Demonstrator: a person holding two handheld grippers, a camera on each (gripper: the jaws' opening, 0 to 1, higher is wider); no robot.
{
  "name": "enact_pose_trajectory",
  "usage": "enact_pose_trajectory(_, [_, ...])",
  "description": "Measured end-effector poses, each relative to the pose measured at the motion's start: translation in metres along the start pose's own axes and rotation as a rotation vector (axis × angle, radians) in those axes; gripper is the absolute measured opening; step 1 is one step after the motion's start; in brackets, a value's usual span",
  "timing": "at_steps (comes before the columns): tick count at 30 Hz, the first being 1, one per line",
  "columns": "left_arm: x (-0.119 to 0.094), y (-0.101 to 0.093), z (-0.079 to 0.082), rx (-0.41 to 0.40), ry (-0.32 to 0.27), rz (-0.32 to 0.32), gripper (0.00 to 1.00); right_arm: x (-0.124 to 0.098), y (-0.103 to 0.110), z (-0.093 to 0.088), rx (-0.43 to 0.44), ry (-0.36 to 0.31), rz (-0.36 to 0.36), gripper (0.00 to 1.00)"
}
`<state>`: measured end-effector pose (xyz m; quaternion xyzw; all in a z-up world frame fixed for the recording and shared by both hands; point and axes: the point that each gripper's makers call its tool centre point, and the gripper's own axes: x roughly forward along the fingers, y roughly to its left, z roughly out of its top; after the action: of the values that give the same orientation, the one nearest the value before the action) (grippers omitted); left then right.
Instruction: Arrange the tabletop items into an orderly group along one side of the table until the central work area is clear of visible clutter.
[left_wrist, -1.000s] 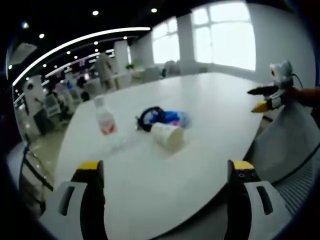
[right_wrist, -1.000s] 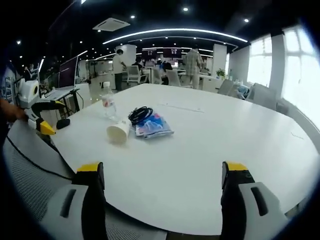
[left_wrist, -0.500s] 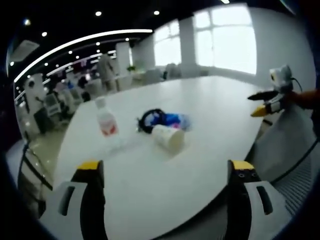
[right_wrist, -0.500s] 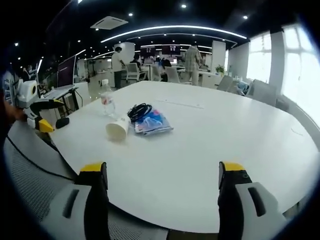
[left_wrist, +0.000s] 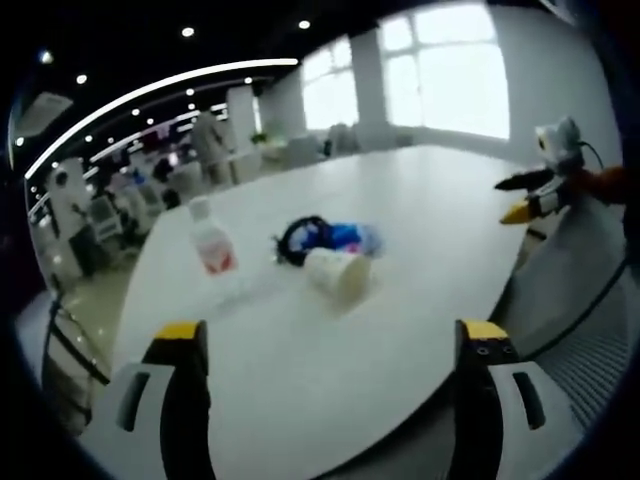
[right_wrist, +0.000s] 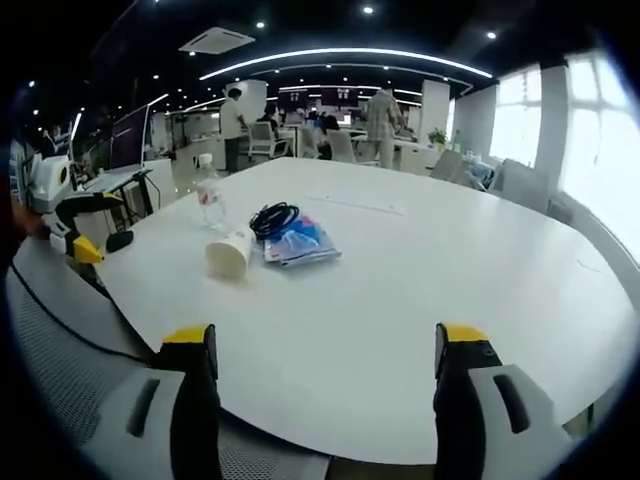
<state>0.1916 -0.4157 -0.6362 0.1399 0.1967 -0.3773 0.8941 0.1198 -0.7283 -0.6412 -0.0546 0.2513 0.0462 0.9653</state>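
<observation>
Paper cup (right_wrist: 229, 254) lies on its side on the table (right_wrist: 420, 280), mouth toward the right gripper (right_wrist: 318, 345). Bottle (right_wrist: 208, 195) upright; the packet (right_wrist: 298, 240) looks flat. Both grippers' fingers (left_wrist: 182, 340) spread, empty.

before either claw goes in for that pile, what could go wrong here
The paper cup lies on its side, so a nudge could roll it across the table. The water bottle stands upright beside it and might tip if clipped. The black cable rests against the blue packet, so lifting one may drag the other.
</observation>
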Motion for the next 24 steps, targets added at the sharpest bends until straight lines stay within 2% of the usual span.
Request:
enact_pose_trajectory(3, [0.001, -0.004, -0.004, -0.008, 0.021, -0.021, 0.99, 0.000, -0.001, 0.000, 0.002, 0.000, -0.006, 0.88])
enact_pose_trajectory(9, [0.000, -0.001, -0.005, -0.007, 0.023, -0.012, 0.97, 0.001, 0.000, -0.003, -0.013, 0.017, 0.001, 0.87])
enact_pose_trajectory(12, [-0.002, 0.004, 0.000, -0.002, -0.003, 0.011, 0.95, 0.001, 0.000, -0.004, -0.016, 0.025, 0.002, 0.87])
enact_pose_trajectory(13, [-0.002, 0.003, 0.003, -0.027, -0.017, 0.006, 0.95, 0.001, 0.000, -0.003, -0.014, 0.022, 0.000, 0.87])
enact_pose_trajectory(19, [-0.001, -0.002, 0.003, -0.021, 0.003, -0.004, 1.00, 0.000, -0.001, -0.003, -0.026, 0.027, -0.008, 0.87])
enact_pose_trajectory(21, [-0.001, -0.007, 0.007, -0.056, -0.020, -0.030, 1.00, 0.000, -0.001, -0.004, -0.030, 0.035, -0.010, 0.87])
enact_pose_trajectory(24, [-0.001, -0.007, 0.009, -0.053, -0.028, -0.029, 1.00, 0.000, -0.002, -0.004, -0.040, 0.030, -0.013, 0.88])
